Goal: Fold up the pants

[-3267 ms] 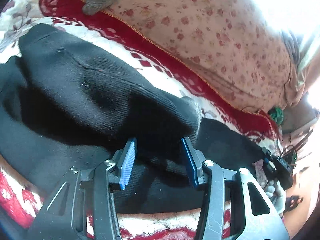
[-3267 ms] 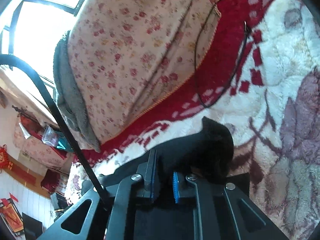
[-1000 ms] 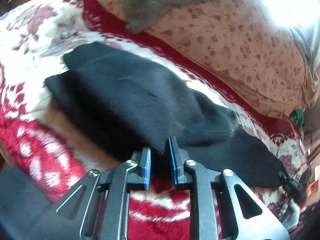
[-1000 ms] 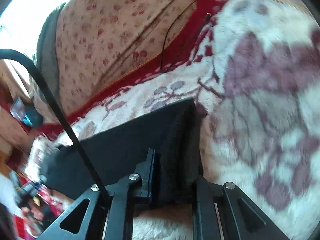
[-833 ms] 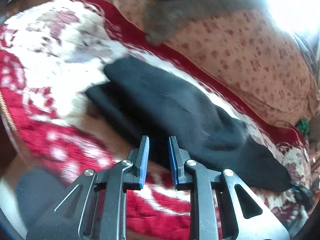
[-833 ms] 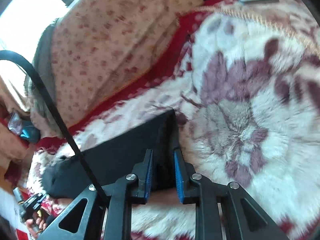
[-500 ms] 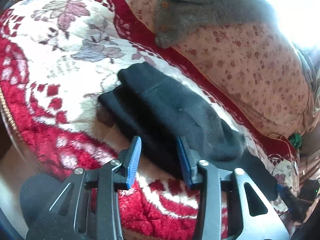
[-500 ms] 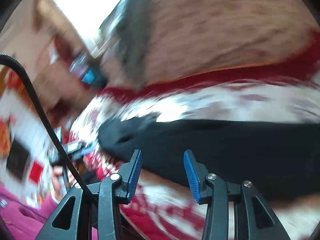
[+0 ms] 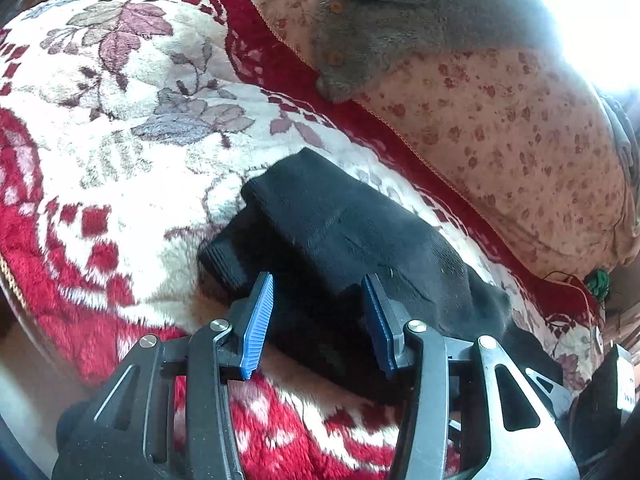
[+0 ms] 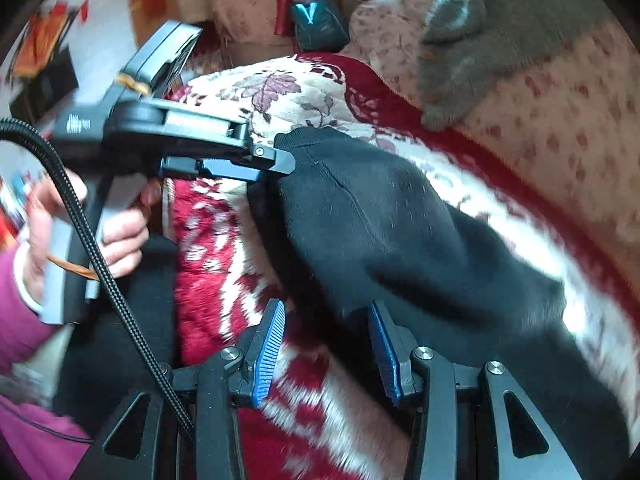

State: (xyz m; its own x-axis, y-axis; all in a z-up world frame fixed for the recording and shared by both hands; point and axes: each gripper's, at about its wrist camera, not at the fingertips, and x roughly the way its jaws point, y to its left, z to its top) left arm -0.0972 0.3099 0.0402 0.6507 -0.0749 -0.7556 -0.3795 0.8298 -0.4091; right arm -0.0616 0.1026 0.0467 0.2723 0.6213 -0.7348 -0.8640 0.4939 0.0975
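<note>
The black pants (image 9: 352, 232) lie folded in a long band on the red and white floral blanket (image 9: 120, 100). My left gripper (image 9: 318, 316) hovers at the near edge of the band's left end. Its jaws are opening, with cloth showing between the blue pads (image 9: 260, 320), which do not press on it. In the right wrist view the pants (image 10: 400, 220) run off to the right. My right gripper (image 10: 328, 340) stands open over their near edge, holding nothing. The left gripper (image 10: 288, 162) shows there from the side, held by a hand (image 10: 120, 232) in a magenta sleeve.
A grey fleece garment (image 9: 400, 20) lies on a pink flowered quilt (image 9: 500, 140) behind the pants. The blanket's near edge (image 9: 60, 320) drops off at the lower left. A black cable (image 10: 100, 260) crosses the right wrist view, and a teal box (image 10: 316, 16) stands at the back.
Both grippers have let go of the pants and opened. The left drew back a little from the folded end. The right swung far along the band toward the left gripper, rolling as it went.
</note>
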